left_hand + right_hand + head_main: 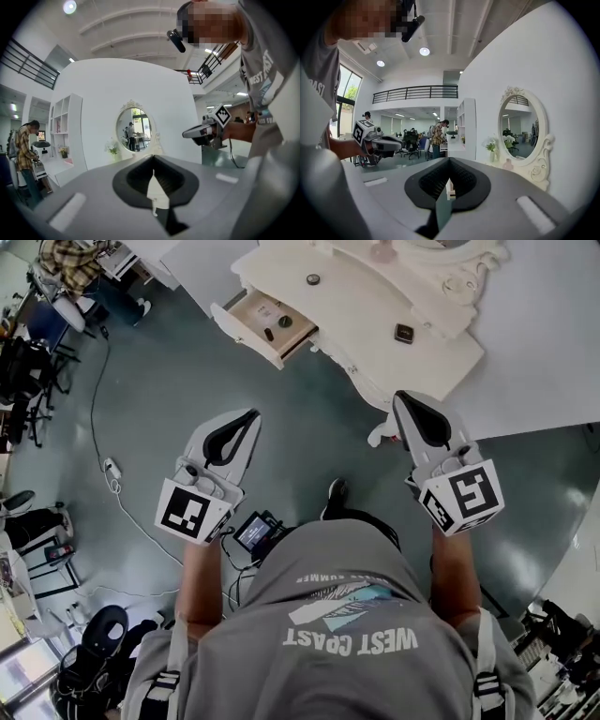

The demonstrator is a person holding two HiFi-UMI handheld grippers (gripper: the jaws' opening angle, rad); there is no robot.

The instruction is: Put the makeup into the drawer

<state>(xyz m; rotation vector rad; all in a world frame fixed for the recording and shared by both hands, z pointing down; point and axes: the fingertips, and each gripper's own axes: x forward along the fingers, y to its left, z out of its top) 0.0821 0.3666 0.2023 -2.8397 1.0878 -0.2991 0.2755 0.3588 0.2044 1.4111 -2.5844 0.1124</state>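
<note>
White vanity table (356, 298) ahead, drawer (246, 336) open — small items (285, 322) already inside. Dark compact (404, 333) and round piece (312, 279) lie on tabletop, unmoved. Left gripper (249, 414) and right gripper (401, 397) both clenched, empty — pickup not begun.

Straight ahead on the floor (169, 381), a dressing table (356, 296), mirror (441, 251) at its far edge. At the table's left end, a drawer (246, 336) standing open, small items (284, 322) inside. On the tabletop, a round piece (312, 279) behind the drawer, a square case (404, 333) further right. Left gripper (251, 415) short of the drawer, well apart; right gripper (403, 397) just before the table's near edge. Cable (94, 418) and chairs (28, 371) far left.
</note>
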